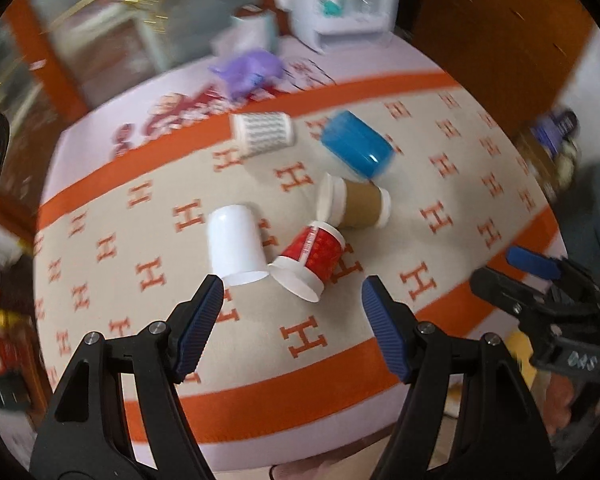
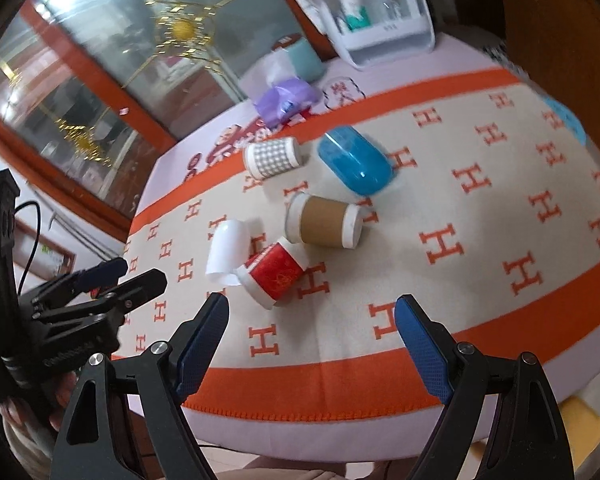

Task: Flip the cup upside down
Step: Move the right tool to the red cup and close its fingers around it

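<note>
Now we hover with both the left gripper (image 1: 292,304) and right gripper (image 2: 312,324) wide open, empty; next, close on the white cup (image 1: 236,246) at 11 o'clock

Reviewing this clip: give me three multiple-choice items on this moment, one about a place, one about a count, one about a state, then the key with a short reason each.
1. What lies right beside the red cup on its left in the left wrist view?
A. white cup
B. blue cup
C. a spoon

2. How many cups are on the blanket?
A. three
B. five
C. seven

3. How do the cups sit?
A. all standing upright
B. all lying on their sides
C. stacked together

Key: 1 A, the white cup's rim nearly meets the red cup's rim. 2 B, white, red, brown cup, blue and patterned cup. 3 B, every cup shows its side wall along the blanket; both the left gripper and right gripper hang open and empty.
</note>
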A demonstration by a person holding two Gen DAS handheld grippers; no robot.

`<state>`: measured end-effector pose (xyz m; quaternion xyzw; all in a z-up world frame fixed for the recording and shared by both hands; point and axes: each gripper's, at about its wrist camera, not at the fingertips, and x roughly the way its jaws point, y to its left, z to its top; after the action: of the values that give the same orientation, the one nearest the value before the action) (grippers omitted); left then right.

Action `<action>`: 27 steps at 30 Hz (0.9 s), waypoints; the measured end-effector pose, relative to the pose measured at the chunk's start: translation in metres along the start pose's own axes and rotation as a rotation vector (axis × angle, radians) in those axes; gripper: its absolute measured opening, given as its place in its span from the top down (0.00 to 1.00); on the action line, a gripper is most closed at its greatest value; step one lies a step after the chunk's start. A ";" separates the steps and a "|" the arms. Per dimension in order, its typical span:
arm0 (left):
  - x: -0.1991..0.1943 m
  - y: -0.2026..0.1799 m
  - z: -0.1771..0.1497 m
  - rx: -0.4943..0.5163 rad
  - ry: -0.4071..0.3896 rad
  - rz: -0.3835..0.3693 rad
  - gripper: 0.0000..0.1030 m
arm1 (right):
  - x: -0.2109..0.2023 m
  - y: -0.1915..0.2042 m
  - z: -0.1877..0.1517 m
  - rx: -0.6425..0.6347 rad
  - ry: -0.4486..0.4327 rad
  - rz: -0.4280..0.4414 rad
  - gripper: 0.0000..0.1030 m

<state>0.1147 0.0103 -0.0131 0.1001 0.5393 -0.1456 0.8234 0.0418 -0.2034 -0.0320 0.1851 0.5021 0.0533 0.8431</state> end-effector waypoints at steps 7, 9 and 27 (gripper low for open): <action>0.071 -0.006 0.035 0.192 0.161 -0.116 0.33 | 0.052 -0.029 0.003 0.156 0.053 -0.009 0.17; 0.092 -0.011 0.042 0.231 0.202 -0.129 0.33 | 0.066 -0.035 0.003 0.188 0.066 -0.017 0.17; 0.204 -0.040 0.038 0.478 0.422 -0.144 0.48 | 0.119 -0.053 -0.026 0.342 0.133 -0.069 0.19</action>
<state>0.2103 -0.0668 -0.1857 0.2803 0.6543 -0.3022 0.6340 0.0730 -0.2134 -0.1610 0.3045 0.5644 -0.0498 0.7657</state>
